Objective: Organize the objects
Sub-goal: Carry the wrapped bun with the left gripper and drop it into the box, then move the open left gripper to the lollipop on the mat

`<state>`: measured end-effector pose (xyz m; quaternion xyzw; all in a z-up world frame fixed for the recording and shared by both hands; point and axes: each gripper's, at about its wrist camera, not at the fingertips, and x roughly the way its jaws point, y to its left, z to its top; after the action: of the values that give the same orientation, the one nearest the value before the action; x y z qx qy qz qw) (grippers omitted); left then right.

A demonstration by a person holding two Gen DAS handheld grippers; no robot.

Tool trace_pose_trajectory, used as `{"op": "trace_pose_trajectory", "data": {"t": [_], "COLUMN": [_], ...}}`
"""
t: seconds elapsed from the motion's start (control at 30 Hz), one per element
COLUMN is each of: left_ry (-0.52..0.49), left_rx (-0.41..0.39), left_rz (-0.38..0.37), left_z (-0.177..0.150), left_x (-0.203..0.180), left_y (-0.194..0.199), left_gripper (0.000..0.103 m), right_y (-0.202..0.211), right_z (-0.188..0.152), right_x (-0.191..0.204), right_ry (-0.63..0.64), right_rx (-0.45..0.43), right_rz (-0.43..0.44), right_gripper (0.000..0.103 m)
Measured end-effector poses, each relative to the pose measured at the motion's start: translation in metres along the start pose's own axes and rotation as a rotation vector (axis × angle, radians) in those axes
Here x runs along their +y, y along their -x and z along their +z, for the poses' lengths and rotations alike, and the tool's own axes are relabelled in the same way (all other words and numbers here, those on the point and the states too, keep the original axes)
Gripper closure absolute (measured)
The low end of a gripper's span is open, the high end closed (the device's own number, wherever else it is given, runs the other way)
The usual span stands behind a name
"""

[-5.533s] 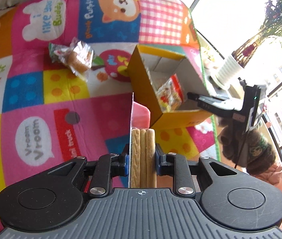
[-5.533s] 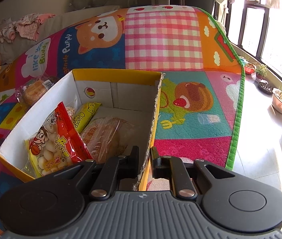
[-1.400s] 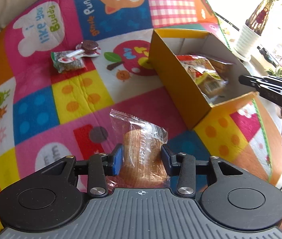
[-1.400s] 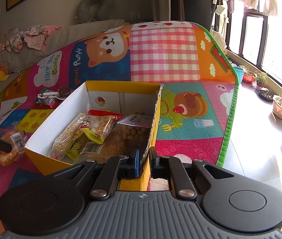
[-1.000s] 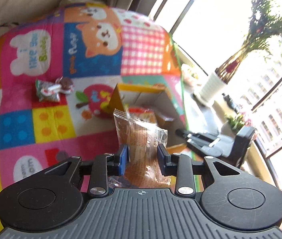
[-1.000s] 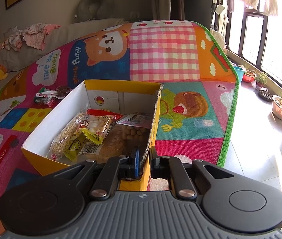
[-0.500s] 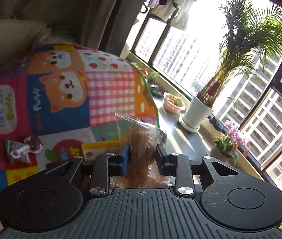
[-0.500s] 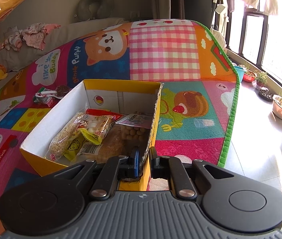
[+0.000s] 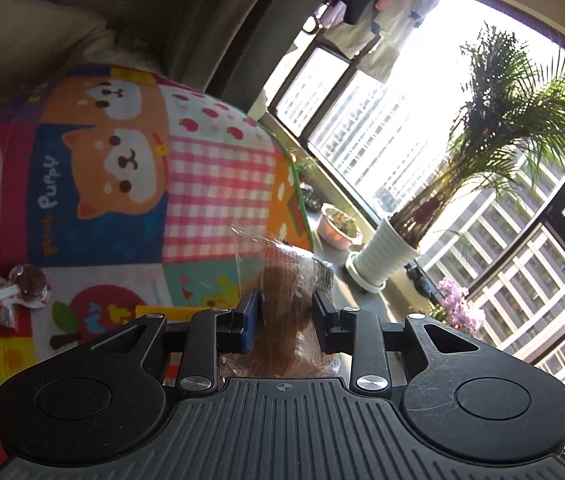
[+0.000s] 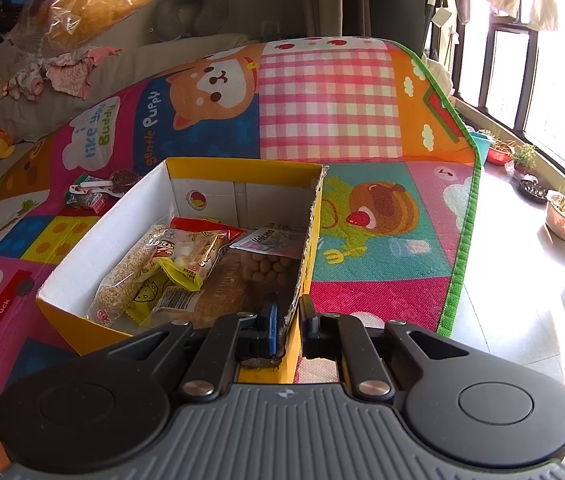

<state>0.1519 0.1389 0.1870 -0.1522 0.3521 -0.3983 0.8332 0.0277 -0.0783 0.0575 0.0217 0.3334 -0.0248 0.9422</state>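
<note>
My left gripper is shut on a clear-wrapped bread roll, held high above the mat. The same wrapped bread roll shows at the top left of the right wrist view, above the box. A yellow cardboard box with white inner walls sits on the colourful play mat; several snack packets lie inside. My right gripper is shut on the box's right wall, near its front corner. Only a sliver of the box's yellow rim shows in the left wrist view.
A lollipop and small snack packet lie on the mat left of the box, the same lollipop and packet beyond its left wall. Potted plants line the window sill; bare floor lies right of the mat. Clothes and toys sit on the sofa.
My left gripper has lifted the wrapped bread roll and swung it over toward the box; it now appears at the top left of the right wrist view. The right gripper and box stayed still.
</note>
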Motion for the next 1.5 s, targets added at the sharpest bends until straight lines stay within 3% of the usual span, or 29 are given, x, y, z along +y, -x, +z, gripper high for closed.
{"op": "trace_pose_trajectory", "data": {"t": [0.13, 0.23, 0.4, 0.67, 0.8, 0.93, 1.07, 1.3, 1.37, 1.5], "left_ry": [-0.005, -0.056, -0.018, -0.011, 0.057, 0.102, 0.097, 0.135, 0.143, 0.179], "left_rx": [0.088, 0.047, 0.025, 0.04, 0.071, 0.068, 0.096, 0.18, 0.209, 0.25], "left_rz": [0.0, -0.006, -0.06, 0.063, 0.143, 0.141, 0.1, 0.118, 0.109, 0.119], "left_z": [0.001, 0.0, 0.004, -0.003, -0.01, -0.011, -0.012, -0.033, -0.04, -0.045], "left_x": [0.008, 0.006, 0.007, 0.036, 0.068, 0.08, 0.065, 0.058, 0.056, 0.063], "left_y": [-0.038, -0.05, -0.05, -0.028, -0.02, -0.023, -0.046, -0.106, -0.12, -0.134], "left_gripper": [0.07, 0.07, 0.07, 0.07, 0.07, 0.07, 0.07, 0.07, 0.064, 0.063], "right_y": [-0.002, -0.003, -0.004, -0.003, -0.004, -0.004, -0.004, -0.004, -0.004, -0.004], "right_z": [0.0, 0.001, 0.001, 0.001, 0.001, 0.001, 0.001, 0.001, 0.001, 0.001], "right_x": [0.001, 0.002, 0.002, 0.001, 0.001, 0.002, 0.003, 0.002, 0.002, 0.002], "right_ry": [0.0, 0.003, 0.006, 0.003, 0.005, 0.011, 0.012, 0.004, 0.004, 0.007], "right_rx": [0.001, 0.003, 0.004, 0.005, 0.006, 0.008, 0.009, 0.008, 0.008, 0.008], "right_rz": [-0.003, -0.004, -0.007, -0.005, -0.006, -0.01, -0.011, -0.009, -0.008, -0.008], "right_gripper": [0.092, 0.092, 0.092, 0.092, 0.092, 0.092, 0.092, 0.092, 0.092, 0.09]}}
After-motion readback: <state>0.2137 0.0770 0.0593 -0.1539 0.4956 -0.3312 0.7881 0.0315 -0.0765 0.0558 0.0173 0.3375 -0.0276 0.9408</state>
